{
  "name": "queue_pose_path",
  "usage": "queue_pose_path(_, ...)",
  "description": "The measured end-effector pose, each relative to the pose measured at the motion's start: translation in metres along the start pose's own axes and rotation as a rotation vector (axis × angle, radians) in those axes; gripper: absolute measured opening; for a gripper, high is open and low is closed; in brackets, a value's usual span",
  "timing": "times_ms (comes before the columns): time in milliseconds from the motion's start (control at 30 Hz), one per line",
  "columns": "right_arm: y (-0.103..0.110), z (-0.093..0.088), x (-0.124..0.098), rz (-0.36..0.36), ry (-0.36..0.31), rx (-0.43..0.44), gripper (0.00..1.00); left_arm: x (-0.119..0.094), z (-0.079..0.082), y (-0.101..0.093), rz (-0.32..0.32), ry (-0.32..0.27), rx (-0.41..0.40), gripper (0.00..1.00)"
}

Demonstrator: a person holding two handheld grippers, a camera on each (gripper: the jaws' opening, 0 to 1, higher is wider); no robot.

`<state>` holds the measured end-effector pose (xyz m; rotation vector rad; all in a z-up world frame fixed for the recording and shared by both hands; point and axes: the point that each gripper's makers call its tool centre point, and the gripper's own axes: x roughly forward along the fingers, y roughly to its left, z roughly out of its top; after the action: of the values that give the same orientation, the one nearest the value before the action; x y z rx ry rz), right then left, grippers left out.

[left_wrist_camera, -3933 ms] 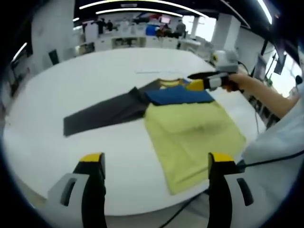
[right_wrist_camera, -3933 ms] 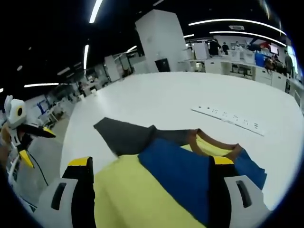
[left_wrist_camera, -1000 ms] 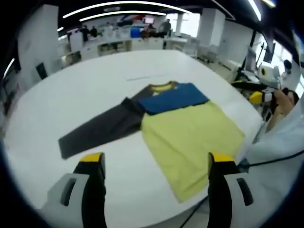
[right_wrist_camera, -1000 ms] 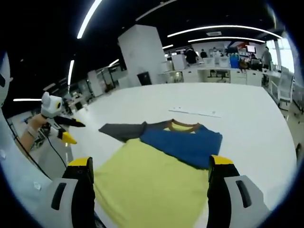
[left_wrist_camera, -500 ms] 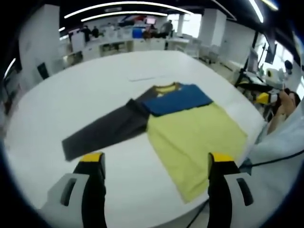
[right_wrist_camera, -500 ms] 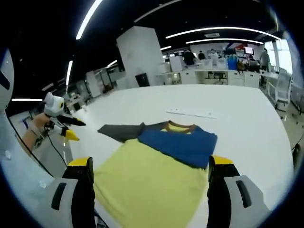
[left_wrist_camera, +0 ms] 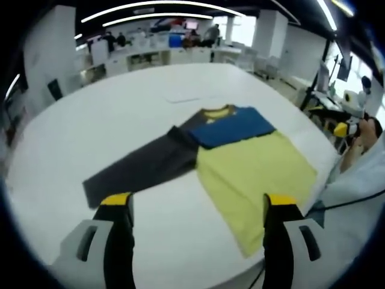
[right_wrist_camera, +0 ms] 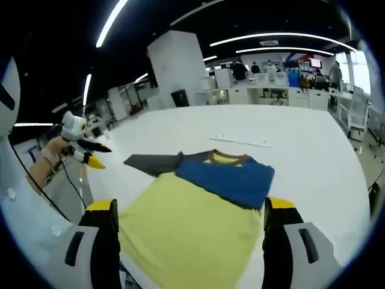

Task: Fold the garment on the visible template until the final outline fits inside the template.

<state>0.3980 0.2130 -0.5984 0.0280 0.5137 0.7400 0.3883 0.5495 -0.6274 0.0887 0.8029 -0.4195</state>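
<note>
A long-sleeved shirt lies flat on the round white table. Its body is yellow-green, a blue part is folded across the chest, and one dark grey sleeve stretches out to the left. My left gripper stands open near the table's edge, well short of the shirt. In the right gripper view the shirt lies ahead, with my right gripper open in front of its hem. Both grippers hold nothing. The left gripper also shows there, in a hand at the far left.
A thin white strip lies on the table beyond the collar. In the left gripper view the right gripper and a hand are off the table's right edge. Desks, a white pillar and people stand far behind.
The right gripper was over the blue part near the collar 3.9 s ago and has drawn back off the table's edge. Both cameras have shifted a little; the shirt lies as before.
</note>
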Motion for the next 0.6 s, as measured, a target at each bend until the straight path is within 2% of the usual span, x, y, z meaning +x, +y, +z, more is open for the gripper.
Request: queue_pose_path(600,0.0,-0.003,0.003,-0.005,0.02,-0.004,1.0,0.009,-0.01,0.042,0.028,0.013,-0.062,0.84)
